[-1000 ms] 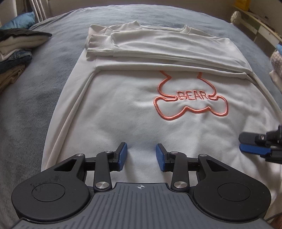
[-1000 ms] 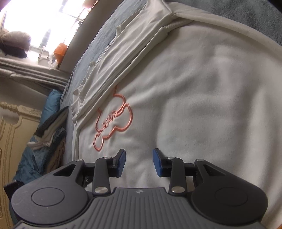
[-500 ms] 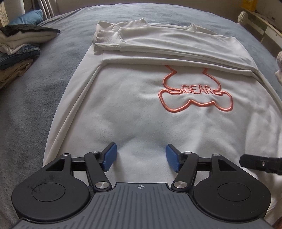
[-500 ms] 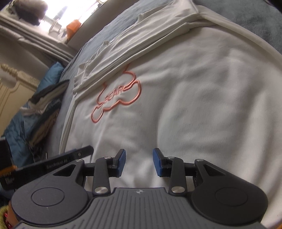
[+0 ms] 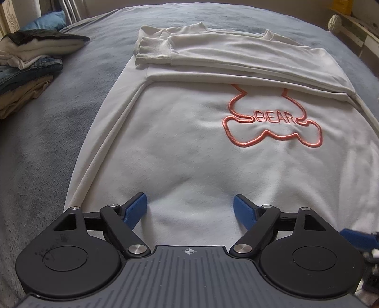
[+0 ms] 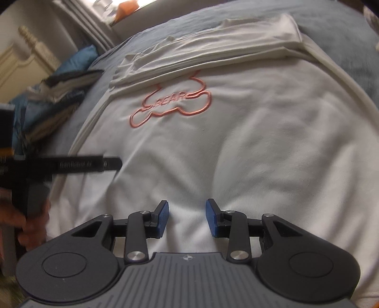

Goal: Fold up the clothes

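White sweatshirt [image 5: 189,147] lies spread flat on a bed [image 5: 47,132] covered in a grey-blue plush blanket, its front facing up. An orange embroidered outline with the word BEAR [image 5: 273,118] sits on the chest. Both sleeves [image 5: 236,54] are folded across the far part of the garment, lying in flat layers, with the ribbed cuffs ending near the far left corner. The side edges of the body are turned in, making long raised seams along the left and right.

At the near hem, the left hand-held gripper [image 5: 189,209] points down at the cloth. Its jaws have just been opening and now stand wide, with bare white fabric between the blue pads [image 5: 136,208] and nothing gripped. The cloth there shows a few soft puckers.

The right hand-held gripper [image 6: 187,219] hovers over the near right part of the sweatshirt with its jaws at a narrow, partly open gap; only fabric shows beneath them and no fold is pinched. In the right wrist view, the left gripper's black body and a person's hand [image 6: 28,220] holding it appear blurred at the left edge.

A stack of folded clothes [image 5: 26,68] sits on the bed well to the left of the sweatshirt, beside a blue pillow [image 5: 47,21].
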Motion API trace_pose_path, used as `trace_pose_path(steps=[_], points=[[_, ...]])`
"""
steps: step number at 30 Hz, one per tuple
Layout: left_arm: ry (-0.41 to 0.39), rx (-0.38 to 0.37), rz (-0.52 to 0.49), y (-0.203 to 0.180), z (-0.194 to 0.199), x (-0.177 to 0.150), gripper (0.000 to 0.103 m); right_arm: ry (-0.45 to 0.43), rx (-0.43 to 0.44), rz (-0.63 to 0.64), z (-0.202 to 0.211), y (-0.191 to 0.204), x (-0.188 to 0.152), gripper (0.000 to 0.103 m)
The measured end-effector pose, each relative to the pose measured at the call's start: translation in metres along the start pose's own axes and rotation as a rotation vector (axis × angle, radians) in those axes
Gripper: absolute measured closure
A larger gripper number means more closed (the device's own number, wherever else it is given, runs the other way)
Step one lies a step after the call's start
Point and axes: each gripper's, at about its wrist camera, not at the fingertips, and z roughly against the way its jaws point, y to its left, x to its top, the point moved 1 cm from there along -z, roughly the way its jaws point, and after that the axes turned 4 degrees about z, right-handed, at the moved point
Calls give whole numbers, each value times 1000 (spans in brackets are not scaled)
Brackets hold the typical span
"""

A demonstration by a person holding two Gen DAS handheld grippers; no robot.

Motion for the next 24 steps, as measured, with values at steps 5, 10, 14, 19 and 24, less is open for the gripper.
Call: trace_pose_path(steps=[5,10,14,19,24], points=[[4,24,14,3,-2,-2,7,4,-19,38,9,6,-13,66],[2,31,15,4,-3,-3,5,3,-30,52,17,13,-15,66],[2,38,14,4,-3,-3,4,-47,-52,69,26,16,-11,66],[-1,53,13,3,-4,-4,0,-52,-68,65,25,13,-11,66],[-15,70,-2,0,-4,-6,0,-41,-73,47,23,10,-12,66]])
